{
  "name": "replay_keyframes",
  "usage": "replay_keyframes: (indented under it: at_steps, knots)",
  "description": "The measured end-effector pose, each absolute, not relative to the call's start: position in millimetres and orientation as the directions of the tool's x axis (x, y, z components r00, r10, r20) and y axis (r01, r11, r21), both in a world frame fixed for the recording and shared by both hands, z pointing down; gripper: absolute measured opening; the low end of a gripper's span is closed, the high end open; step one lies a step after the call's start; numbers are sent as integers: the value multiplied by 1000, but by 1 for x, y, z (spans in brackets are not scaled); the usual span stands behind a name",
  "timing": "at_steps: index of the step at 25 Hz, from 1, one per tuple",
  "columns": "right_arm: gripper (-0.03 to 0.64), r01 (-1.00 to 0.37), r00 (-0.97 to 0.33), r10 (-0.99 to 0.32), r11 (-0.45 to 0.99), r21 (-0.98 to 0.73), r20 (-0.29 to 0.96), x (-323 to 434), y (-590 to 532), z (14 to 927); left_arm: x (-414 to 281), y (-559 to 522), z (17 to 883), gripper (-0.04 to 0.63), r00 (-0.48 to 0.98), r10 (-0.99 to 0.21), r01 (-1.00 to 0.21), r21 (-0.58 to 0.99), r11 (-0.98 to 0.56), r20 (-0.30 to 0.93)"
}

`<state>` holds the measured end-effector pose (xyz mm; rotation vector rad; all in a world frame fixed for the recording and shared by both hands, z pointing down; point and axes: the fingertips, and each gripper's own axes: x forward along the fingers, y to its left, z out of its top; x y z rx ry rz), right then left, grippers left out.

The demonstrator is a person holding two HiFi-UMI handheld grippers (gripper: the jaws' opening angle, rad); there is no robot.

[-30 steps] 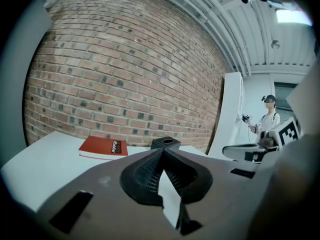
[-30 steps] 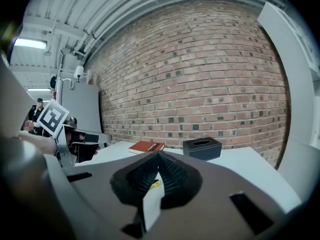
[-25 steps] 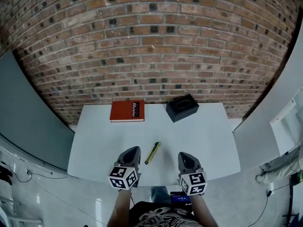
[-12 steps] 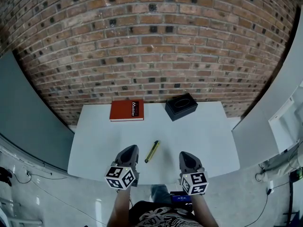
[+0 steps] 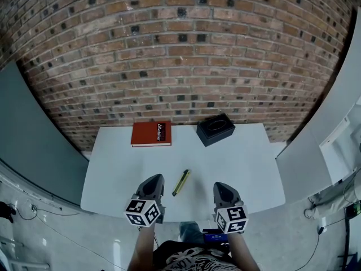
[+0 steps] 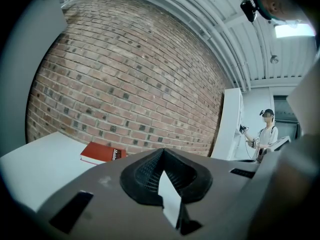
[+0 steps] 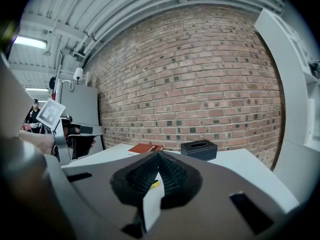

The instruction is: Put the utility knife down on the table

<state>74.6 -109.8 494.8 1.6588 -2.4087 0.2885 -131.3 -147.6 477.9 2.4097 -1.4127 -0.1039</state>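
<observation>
**Knife down, both claws empty**

Left claw (image 5: 154,180) and right claw (image 5: 221,186) sit at the near edge, jaws pressed together, gripping nothing. Utility knife (image 5: 181,182) lies flat on the worktop (image 5: 251,157) between them, touching neither. Far side: red book (image 5: 151,133) on the left, black box (image 5: 216,129) on the right, contents not visible.

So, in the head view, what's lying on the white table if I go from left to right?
red book → utility knife → black box
</observation>
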Motion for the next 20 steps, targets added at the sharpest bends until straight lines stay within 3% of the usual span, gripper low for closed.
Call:
replay_keyframes:
  at_steps: [20]
  knots:
    - [0,-933,-354,-893,358,-38,280,74,-112,497,-128,-150,480,14,510,-853,-830,326,-453,113]
